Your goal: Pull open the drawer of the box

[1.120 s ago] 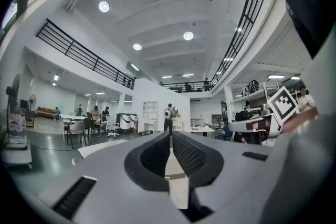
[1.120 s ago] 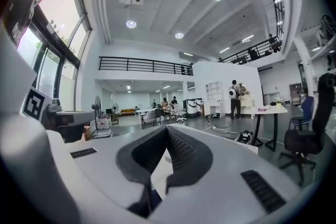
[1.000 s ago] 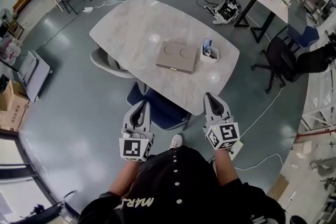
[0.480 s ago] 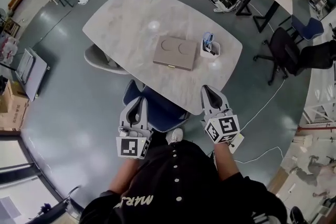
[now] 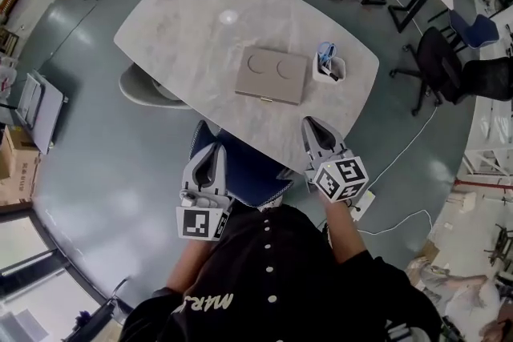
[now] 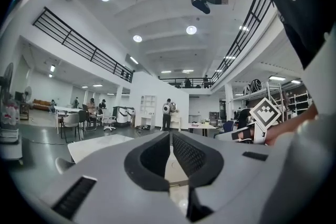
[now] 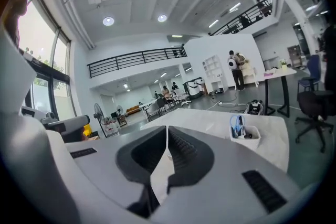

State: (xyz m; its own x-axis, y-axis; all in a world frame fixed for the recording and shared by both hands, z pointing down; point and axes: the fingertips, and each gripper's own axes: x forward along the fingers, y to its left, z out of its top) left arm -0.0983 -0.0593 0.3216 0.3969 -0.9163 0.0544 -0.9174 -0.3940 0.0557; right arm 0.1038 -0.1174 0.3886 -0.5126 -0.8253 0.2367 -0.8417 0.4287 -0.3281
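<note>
The box (image 5: 271,75) is a flat tan case with two round recesses in its lid, lying in the middle of the marble table (image 5: 184,20). Its drawer front faces me and sits flush. Both grippers hang short of the table's near edge, well clear of the box. My left gripper (image 5: 215,146) is shut and holds nothing, over a blue chair. My right gripper (image 5: 309,122) is shut and empty too, its tips just over the table's edge. In the left gripper view the left gripper (image 6: 171,134) shows its jaws meeting; the right gripper (image 7: 166,128) shows the same in its own view.
A white cup (image 5: 329,69) (image 7: 243,135) with pens stands just right of the box. A blue chair (image 5: 248,164) is tucked under the near edge and a grey chair (image 5: 147,88) at the left. Black office chairs (image 5: 437,64) and cables lie at the right.
The table and box have come nearer as I moved forward. Both grippers advanced toward the near edge, and the right one rolled a little. Both stayed shut.
</note>
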